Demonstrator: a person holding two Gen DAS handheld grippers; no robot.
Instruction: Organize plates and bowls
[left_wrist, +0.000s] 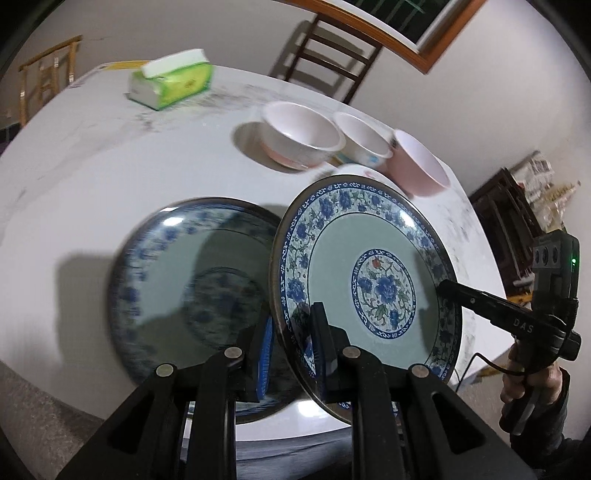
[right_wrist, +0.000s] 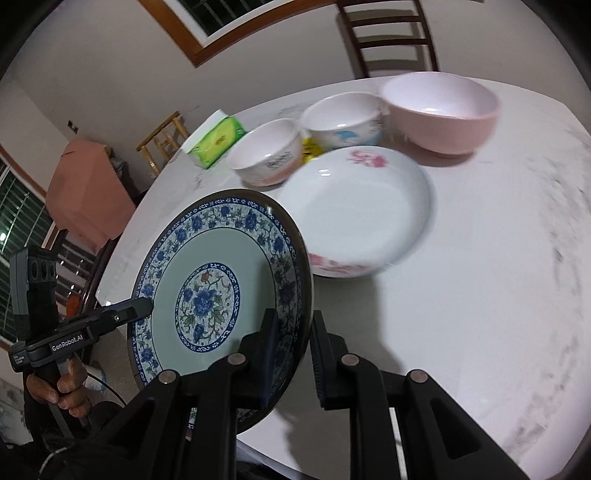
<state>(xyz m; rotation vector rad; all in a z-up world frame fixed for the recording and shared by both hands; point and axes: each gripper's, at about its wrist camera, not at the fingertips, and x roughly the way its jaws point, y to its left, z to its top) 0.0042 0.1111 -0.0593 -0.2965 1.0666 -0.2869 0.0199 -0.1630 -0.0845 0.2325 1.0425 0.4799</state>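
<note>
A blue-flowered plate (left_wrist: 369, 280) (right_wrist: 218, 291) is held tilted above the table by both grippers. My left gripper (left_wrist: 291, 350) is shut on its near rim and also shows in the right wrist view (right_wrist: 142, 306). My right gripper (right_wrist: 293, 354) is shut on the opposite rim and also shows in the left wrist view (left_wrist: 448, 290). A second blue-flowered plate (left_wrist: 192, 288) lies flat on the table to the left. A white plate with pink flowers (right_wrist: 358, 210) lies behind. Three bowls stand at the back: a white one (left_wrist: 301, 136) (right_wrist: 267, 157), a white one with a blue print (right_wrist: 341, 122) and a pink one (right_wrist: 441, 110).
A green tissue pack (left_wrist: 171, 79) (right_wrist: 218, 138) lies on the far side of the white marble table (right_wrist: 480, 295). A dark wooden chair (right_wrist: 388, 37) stands behind the table. The table's near edge is close below the grippers.
</note>
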